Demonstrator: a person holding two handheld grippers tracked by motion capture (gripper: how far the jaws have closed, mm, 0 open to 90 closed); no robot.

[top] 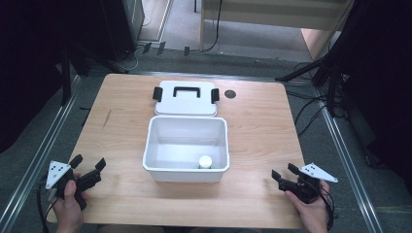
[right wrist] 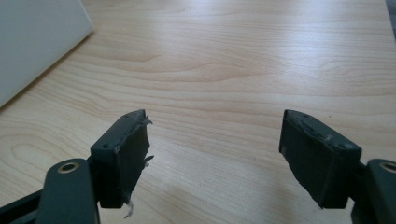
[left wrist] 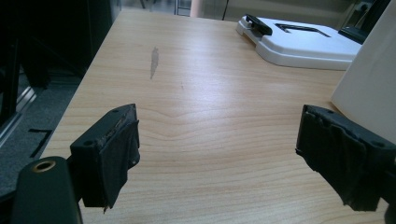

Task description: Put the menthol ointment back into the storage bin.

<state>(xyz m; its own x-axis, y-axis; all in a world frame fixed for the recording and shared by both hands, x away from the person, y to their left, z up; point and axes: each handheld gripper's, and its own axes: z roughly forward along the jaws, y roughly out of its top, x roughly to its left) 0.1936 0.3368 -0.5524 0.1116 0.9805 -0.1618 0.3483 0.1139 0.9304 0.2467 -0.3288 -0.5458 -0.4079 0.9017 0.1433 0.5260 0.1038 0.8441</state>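
Bottle (top: 205,161): small, white and upright, it stands inside the open bin (top: 160,167), in the near corner on your right-hand side, close against the near wall. Your right gripper (top: 283,174) rests low over the near right part of the table (top: 257,131), jaws spread with nothing between them; in the right gripper view bare wood lies between the pads and the bin's white wall (right wrist: 32,42) sits off to the upper left. From these jaws the bottle lies to the left and slightly forward, beyond that wall, so any reach for it must go up over the rim and down. Your left gripper (top: 89,163) sits at the near left, jaws likewise spread and empty, with the whole width of the bin between it and the bottle. Your right hand is judged the nearer. Farther back, the lid (top: 185,98) lies flat behind the bin, handle up, a black latch at each end.
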